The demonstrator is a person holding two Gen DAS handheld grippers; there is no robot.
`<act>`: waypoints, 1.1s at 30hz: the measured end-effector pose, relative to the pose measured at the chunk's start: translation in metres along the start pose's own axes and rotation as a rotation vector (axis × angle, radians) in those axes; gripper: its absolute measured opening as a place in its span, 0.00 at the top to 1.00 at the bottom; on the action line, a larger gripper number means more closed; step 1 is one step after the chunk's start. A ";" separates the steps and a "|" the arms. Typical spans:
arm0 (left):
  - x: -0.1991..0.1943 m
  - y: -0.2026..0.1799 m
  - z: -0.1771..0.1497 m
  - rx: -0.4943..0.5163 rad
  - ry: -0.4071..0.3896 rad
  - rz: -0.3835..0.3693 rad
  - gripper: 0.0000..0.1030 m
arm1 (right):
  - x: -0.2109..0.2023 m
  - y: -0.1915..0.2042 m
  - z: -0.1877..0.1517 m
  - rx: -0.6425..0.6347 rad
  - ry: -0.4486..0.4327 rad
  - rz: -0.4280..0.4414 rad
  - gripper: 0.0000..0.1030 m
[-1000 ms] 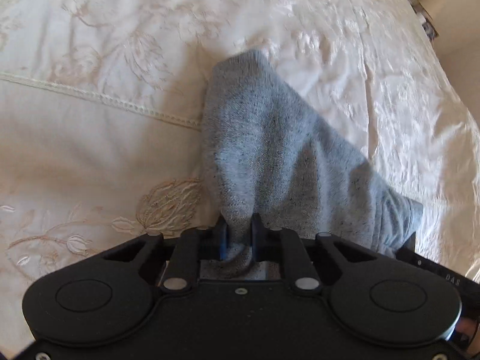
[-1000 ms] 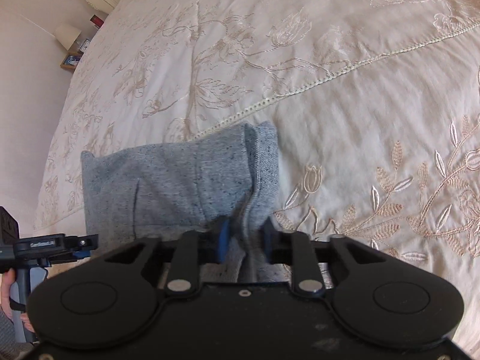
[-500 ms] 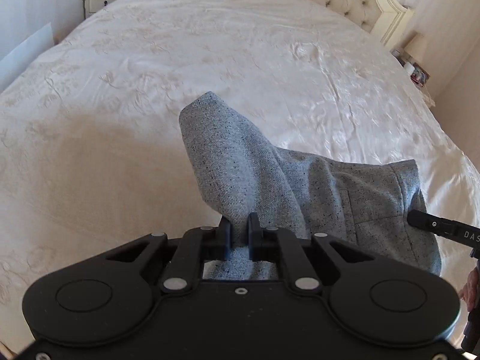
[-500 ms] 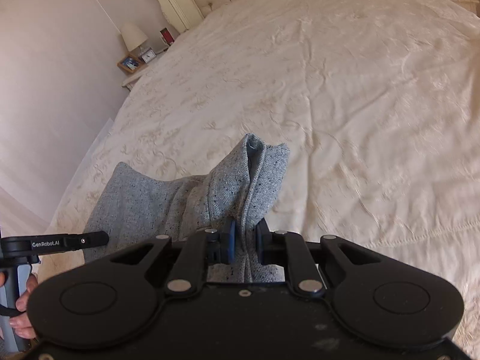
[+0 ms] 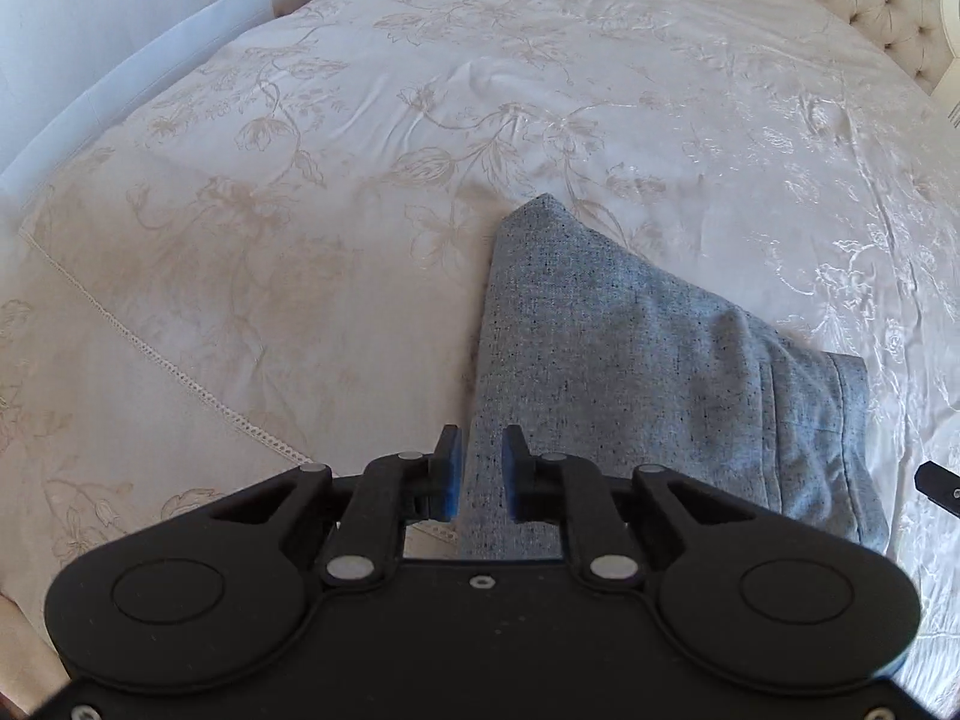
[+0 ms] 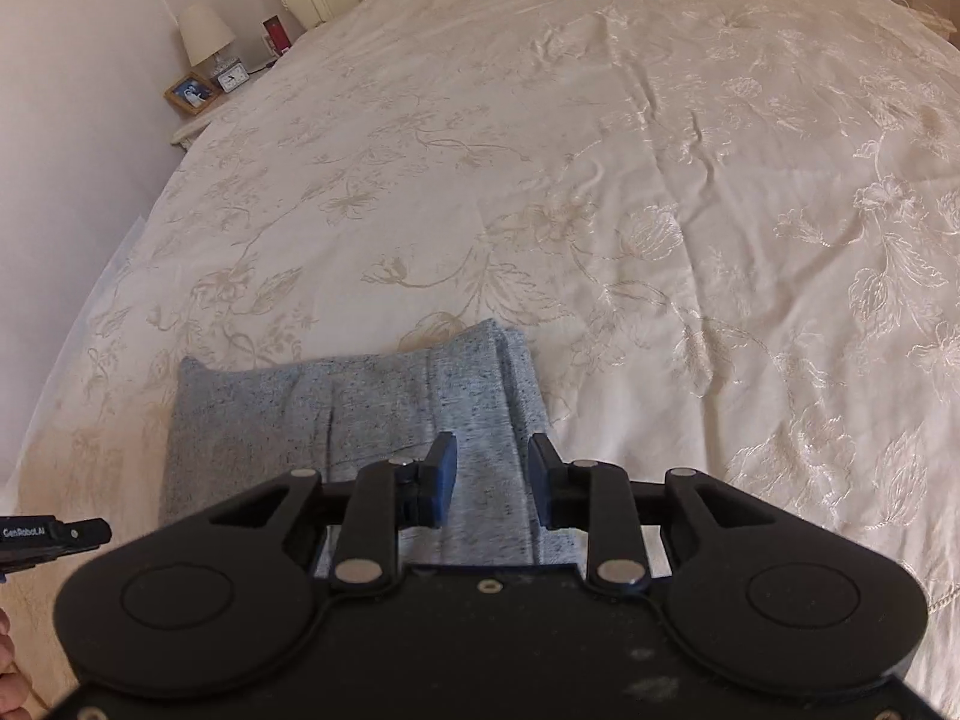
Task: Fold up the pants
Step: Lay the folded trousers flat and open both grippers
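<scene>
Left wrist view: the left gripper [image 5: 480, 468], clamped on the pants [image 5: 630, 372] a second ago, is opening, the cloth loose between its pads; right wrist view: the right gripper [image 6: 491, 483] is opening wider over the pants [image 6: 360, 408], now laid folded on the bed [image 6: 660, 180]; likely this fold is finished.

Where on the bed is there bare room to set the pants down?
Bare cream embroidered bedspread runs from the folded grey pants to the tufted headboard, and on both sides. Crowded only at the near edge, under the opening left gripper and right gripper.
</scene>
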State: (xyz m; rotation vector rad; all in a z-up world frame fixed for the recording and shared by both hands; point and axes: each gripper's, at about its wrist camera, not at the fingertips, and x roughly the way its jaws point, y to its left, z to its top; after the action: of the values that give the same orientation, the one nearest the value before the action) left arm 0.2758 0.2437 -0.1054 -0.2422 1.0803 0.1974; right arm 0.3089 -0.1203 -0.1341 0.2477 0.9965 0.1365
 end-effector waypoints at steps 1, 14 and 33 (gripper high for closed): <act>-0.007 -0.004 -0.004 0.015 -0.009 0.007 0.80 | -0.004 0.006 -0.003 -0.021 0.001 0.001 0.70; -0.079 -0.073 -0.050 0.099 -0.081 0.016 0.75 | -0.079 0.056 -0.049 -0.222 -0.034 0.046 0.63; -0.129 -0.097 -0.087 0.141 -0.111 0.054 0.69 | -0.151 0.036 -0.074 -0.175 -0.082 0.067 0.62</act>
State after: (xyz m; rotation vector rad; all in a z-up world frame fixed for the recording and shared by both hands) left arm 0.1701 0.1206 -0.0199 -0.0744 0.9863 0.1800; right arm 0.1652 -0.1095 -0.0409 0.1249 0.8896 0.2711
